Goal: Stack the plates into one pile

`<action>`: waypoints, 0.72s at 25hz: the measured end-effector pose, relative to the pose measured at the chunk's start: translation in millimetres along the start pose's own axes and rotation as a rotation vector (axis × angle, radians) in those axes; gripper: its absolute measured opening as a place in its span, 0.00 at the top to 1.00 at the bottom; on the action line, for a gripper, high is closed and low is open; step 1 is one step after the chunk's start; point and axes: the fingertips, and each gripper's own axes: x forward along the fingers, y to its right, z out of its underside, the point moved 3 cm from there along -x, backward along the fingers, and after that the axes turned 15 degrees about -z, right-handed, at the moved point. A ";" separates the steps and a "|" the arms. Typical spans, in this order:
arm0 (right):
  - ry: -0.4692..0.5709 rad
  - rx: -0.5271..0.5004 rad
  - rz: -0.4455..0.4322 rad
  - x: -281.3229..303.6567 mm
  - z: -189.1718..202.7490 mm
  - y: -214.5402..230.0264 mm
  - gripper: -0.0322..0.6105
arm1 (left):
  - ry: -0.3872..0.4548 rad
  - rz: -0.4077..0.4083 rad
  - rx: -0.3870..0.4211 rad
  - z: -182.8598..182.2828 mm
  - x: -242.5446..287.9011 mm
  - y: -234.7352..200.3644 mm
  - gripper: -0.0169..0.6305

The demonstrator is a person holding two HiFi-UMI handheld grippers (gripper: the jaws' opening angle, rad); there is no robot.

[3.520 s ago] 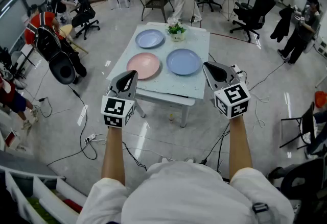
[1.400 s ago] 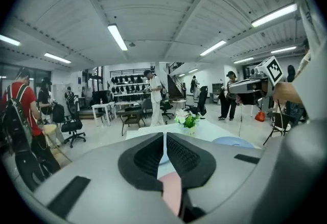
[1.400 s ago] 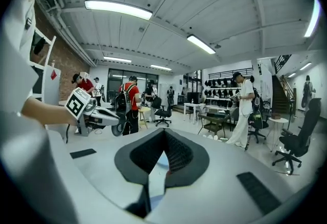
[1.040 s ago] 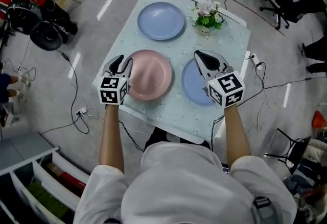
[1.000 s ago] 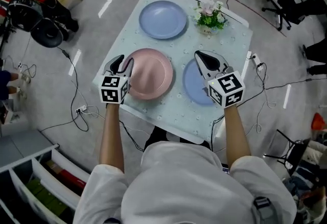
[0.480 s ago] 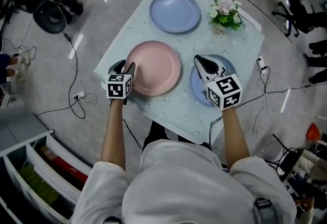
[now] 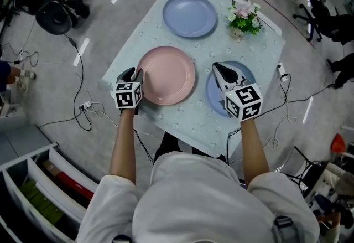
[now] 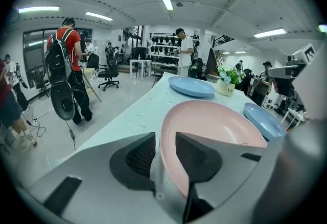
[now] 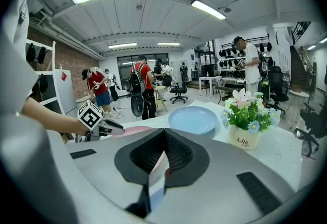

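Observation:
Three plates lie apart on the pale table: a pink plate at the near left, one blue plate at the far side, another blue plate at the near right. My left gripper is at the pink plate's left rim. In the left gripper view the pink plate has its rim between the jaws of the left gripper, which are closing; the plate still lies flat. My right gripper hovers over the near-right blue plate, shut on nothing; the right gripper faces the far blue plate.
A white pot of flowers stands at the table's far right corner, beside the far blue plate. Cables run over the floor around the table. Shelves stand at the lower left. People and office chairs are farther off.
My left gripper has slid in onto the pink plate's left rim and its jaws have narrowed round it. The right gripper has stayed above the near-right blue plate.

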 end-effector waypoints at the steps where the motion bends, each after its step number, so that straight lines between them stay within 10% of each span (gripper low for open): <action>1: 0.000 0.002 0.003 -0.8 0.5 -0.5 0.93 | -0.014 0.002 0.003 3.1 1.4 0.3 0.77; 7: -0.003 0.015 0.018 -5.6 6.3 -1.1 0.93 | -0.098 0.025 -0.042 22.3 10.9 5.7 0.81; 18: 0.016 0.024 0.054 -18.8 -2.7 1.6 0.93 | -0.095 0.150 -0.452 2.7 5.6 -2.5 0.93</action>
